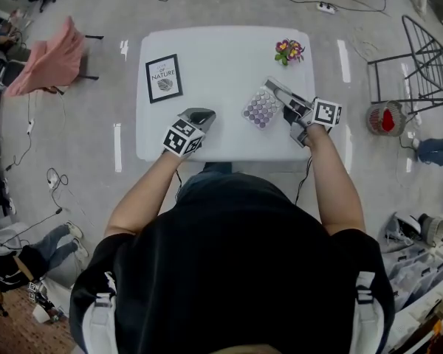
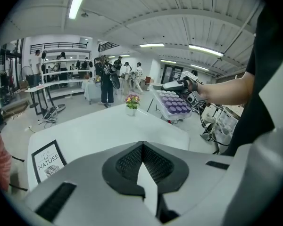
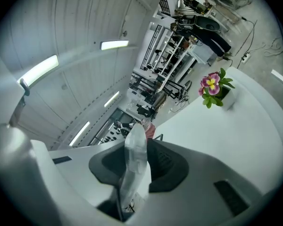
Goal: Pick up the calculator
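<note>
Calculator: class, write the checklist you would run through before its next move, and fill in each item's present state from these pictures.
1. Calculator is between the right gripper jaws: ok, its clear edge stands between them.
2. Calculator is lifted off the table: ok, the left gripper view shows it in the air, tilted.
3. Left gripper is free: ok, jaws together with nothing between them.
4. Flower pot is apart from the calculator: ok.
5. Framed print is out of the way: ok, it lies on the table's far left.
6. Grip is firm enough to carry: cannot tell.
</note>
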`<state>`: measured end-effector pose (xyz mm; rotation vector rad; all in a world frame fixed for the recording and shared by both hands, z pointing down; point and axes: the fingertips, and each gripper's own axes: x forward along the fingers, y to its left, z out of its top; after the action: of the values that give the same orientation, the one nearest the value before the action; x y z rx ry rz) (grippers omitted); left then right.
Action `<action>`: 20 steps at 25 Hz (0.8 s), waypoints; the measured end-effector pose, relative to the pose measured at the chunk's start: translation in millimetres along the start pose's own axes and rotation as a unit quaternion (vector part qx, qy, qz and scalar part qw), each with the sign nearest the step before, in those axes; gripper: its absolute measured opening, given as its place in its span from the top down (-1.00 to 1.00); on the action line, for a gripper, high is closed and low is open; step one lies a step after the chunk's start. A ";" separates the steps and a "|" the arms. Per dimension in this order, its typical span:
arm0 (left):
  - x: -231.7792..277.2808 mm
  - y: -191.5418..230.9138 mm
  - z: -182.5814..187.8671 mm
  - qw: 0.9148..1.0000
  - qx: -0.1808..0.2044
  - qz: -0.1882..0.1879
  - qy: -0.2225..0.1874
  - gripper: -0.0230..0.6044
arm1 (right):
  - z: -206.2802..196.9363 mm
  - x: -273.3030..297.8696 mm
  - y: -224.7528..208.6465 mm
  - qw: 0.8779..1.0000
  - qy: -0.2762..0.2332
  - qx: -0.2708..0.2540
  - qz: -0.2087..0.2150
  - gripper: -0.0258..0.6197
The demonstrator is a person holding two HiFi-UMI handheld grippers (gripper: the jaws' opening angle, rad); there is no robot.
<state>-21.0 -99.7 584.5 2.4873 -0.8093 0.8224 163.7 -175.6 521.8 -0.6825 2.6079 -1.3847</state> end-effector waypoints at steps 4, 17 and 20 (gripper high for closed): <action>-14.0 -5.1 4.9 1.000 0.006 0.005 -0.007 0.88 | -2.7 -8.7 10.2 1.000 -0.004 -0.002 -0.002 0.58; -38.3 -44.7 7.7 0.999 0.014 0.003 -0.029 0.88 | -18.9 -51.5 38.4 1.000 -0.019 0.006 -0.017 0.58; -40.7 -51.8 7.4 0.999 0.016 0.002 -0.032 0.88 | -23.5 -61.0 39.4 0.999 -0.024 0.021 -0.027 0.58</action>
<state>-12.2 -48.3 543.6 2.5530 -0.8292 0.7663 197.9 -112.0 496.8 -0.7750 2.5354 -1.4147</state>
